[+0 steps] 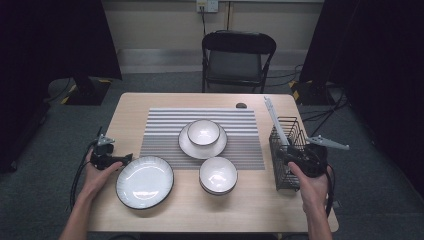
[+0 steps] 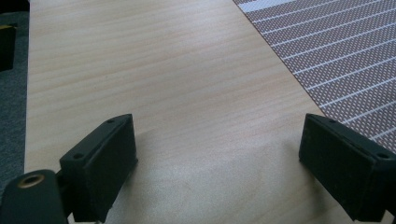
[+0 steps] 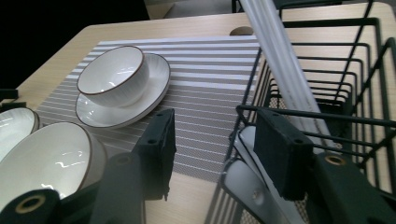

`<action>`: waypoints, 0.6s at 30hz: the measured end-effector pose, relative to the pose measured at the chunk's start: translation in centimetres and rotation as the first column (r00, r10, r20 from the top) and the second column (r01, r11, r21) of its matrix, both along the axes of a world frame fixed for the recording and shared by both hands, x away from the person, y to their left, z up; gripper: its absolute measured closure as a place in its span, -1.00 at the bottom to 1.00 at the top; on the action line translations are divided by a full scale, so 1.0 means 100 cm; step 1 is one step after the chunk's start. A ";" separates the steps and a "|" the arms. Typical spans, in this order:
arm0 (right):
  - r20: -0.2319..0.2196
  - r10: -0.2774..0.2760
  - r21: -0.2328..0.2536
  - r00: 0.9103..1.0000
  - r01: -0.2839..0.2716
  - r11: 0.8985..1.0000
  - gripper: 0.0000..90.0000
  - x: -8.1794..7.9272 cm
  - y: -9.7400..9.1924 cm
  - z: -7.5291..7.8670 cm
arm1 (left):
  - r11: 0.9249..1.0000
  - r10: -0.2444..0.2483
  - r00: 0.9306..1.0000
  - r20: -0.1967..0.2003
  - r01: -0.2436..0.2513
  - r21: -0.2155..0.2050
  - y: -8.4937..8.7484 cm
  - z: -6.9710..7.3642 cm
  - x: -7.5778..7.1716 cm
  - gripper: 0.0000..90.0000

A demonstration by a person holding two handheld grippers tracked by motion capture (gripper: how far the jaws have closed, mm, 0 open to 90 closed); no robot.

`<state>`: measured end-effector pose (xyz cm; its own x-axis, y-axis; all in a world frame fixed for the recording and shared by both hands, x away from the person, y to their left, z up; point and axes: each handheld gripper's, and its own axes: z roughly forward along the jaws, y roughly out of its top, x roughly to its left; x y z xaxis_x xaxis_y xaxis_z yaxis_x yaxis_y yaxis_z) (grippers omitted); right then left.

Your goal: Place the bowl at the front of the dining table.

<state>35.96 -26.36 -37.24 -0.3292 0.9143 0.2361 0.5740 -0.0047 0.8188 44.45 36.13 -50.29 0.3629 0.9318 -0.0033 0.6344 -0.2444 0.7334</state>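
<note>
The right gripper (image 1: 289,152) is positioned at the near left wall of the black wire cutlery basket (image 1: 295,131), which stands on the right side of the light wooden bench (image 1: 260,210). In the right gripper view, its jaws stand partly open and straddle the basket's wire wall: one jaw sits outside the basket, the other inside it. The pads do not press on the wire. A long white flat utensil (image 3: 280,60) leans diagonally out of the basket, its upper end pointing away from the person; it passes just beside the inner jaw, and contact cannot be confirmed.

The left gripper (image 1: 120,159) rests low over the left part of the bench, just beside the large white plate with a dark rim (image 1: 145,181). In the left gripper view, its jaws stand wide apart with bare wood between them.

A grey striped placemat (image 1: 165,135) lies at the bench centre. A small white bowl (image 1: 203,132) sits on a white saucer (image 1: 190,147) on the mat. A second white bowl (image 1: 218,175) stands at the mat's near edge.
</note>
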 end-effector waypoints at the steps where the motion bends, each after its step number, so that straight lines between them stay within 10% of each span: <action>1: -0.001 -0.001 0.004 1.000 0.001 1.000 0.08 0.000 -0.001 0.000 | 1.000 0.000 1.000 -0.001 0.000 0.000 0.000 0.000 0.000 -0.76; 18: -0.007 0.001 -0.029 1.000 -0.001 1.000 0.23 -0.004 -0.016 0.000 | 1.000 0.000 1.000 -0.002 0.000 -0.001 0.000 0.000 0.000 -0.76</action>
